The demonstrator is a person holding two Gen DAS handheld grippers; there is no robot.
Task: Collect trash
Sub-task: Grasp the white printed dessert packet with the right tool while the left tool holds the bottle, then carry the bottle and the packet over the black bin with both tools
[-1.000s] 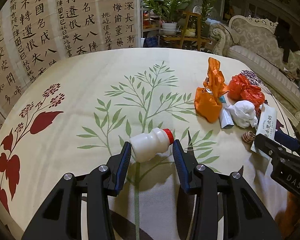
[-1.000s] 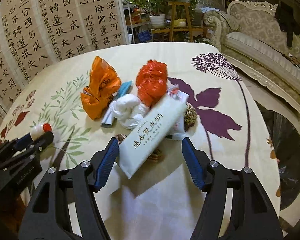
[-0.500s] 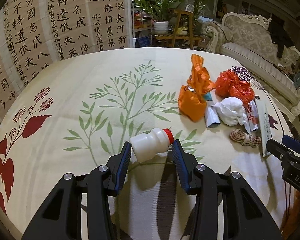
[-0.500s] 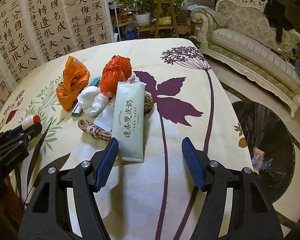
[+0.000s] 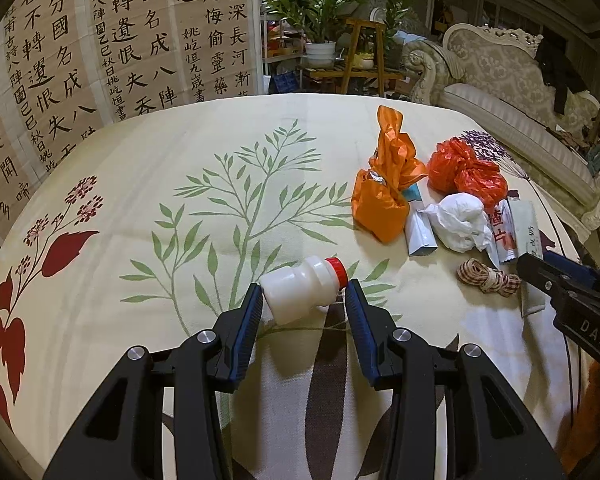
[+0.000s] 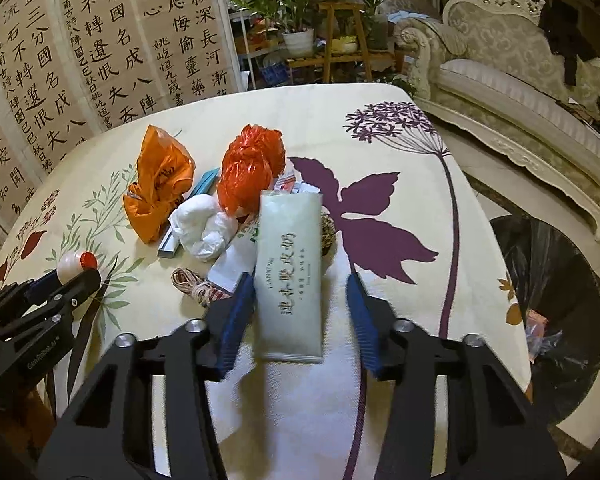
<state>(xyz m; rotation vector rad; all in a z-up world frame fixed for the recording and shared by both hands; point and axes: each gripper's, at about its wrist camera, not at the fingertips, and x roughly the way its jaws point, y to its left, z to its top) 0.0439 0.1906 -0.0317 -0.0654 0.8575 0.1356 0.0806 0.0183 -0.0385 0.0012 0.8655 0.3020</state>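
Now closing on the pale green packet [image 6: 290, 272] with the right gripper [image 6: 300, 292], jaws narrowing, left pad at its edge, right pad apart from it. Could go wrong: flat, slick film, likely to buckle or squirt out if pinched near one edge only; could drag the twine coil [image 6: 194, 286] just left of it. Holding a small white bottle [image 5: 302, 286] with a red cap in the left gripper [image 5: 302, 306], pads pressed on base and cap end; tilted hold, might pivot free if jolted. Pitching both grippers steeply down toward the tablecloth [image 5: 140, 184]. Leaving the orange bag [image 6: 158, 184], red bag [image 6: 248, 172] and white wad [image 6: 202, 224] farther off. Waiting at floor level, right: black-lined bin [image 6: 548, 280].
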